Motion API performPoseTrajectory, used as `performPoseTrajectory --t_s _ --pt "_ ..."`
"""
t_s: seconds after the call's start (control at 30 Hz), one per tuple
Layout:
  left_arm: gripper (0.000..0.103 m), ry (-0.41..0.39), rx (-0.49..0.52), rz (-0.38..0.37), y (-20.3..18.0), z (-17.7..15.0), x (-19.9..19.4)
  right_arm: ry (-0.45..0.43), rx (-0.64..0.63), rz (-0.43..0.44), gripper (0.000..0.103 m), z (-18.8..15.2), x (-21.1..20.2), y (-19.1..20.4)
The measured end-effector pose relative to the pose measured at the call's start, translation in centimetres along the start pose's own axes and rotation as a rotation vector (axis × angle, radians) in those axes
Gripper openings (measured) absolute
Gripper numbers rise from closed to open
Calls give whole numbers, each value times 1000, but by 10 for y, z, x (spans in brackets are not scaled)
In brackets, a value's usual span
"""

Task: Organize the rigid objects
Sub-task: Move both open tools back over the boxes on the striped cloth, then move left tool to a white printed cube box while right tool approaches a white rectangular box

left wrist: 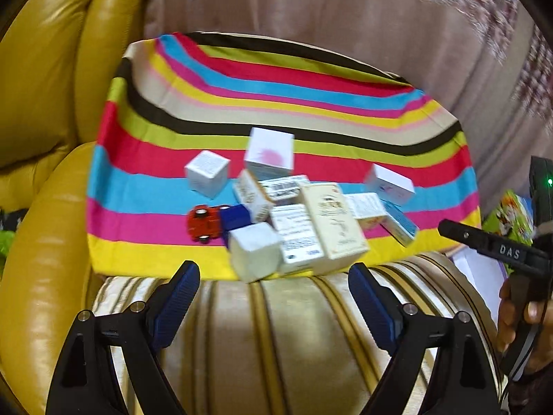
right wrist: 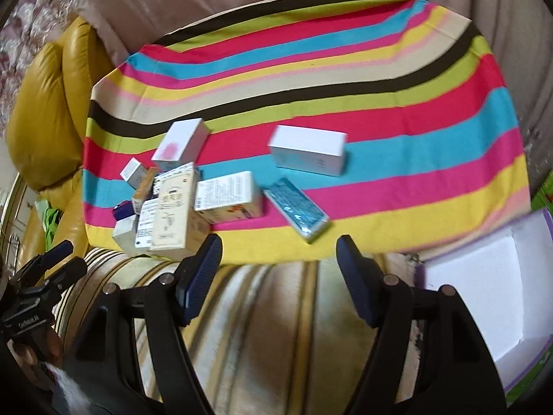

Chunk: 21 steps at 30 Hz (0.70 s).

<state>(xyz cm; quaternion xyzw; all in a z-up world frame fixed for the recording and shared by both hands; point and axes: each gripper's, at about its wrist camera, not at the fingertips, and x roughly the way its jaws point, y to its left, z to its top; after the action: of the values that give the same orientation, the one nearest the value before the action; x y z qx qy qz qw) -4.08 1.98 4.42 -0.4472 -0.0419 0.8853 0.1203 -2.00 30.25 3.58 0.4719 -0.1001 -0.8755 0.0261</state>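
Both the left gripper (left wrist: pixel 274 290) and right gripper (right wrist: pixel 279 263) are wide and hold nothing. The small boxes (left wrist: pixel 311 221) (plus a red toy car (left wrist: pixel 204 223)) sit piled on the striped cloth (left wrist: pixel 276 79).

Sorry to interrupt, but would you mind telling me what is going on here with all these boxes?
A person holds a two-finger gripper in each hand over a striped cloth. A heap of small cartons and a red toy car lies on it, unsorted. The left gripper and right gripper both hang open and empty at the cloth's near edge. An open white box waits at the right.
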Motion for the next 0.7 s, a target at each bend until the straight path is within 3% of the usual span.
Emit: performPoseTrajectory --t_s 0.3,0.7 --pt "89 -10 -82 39 35 -5 -7 20 -53 30 72 -3 15 26" --pt "89 -6 -128 41 53 -3 -4 27 -63 35 72 -1 22 34"
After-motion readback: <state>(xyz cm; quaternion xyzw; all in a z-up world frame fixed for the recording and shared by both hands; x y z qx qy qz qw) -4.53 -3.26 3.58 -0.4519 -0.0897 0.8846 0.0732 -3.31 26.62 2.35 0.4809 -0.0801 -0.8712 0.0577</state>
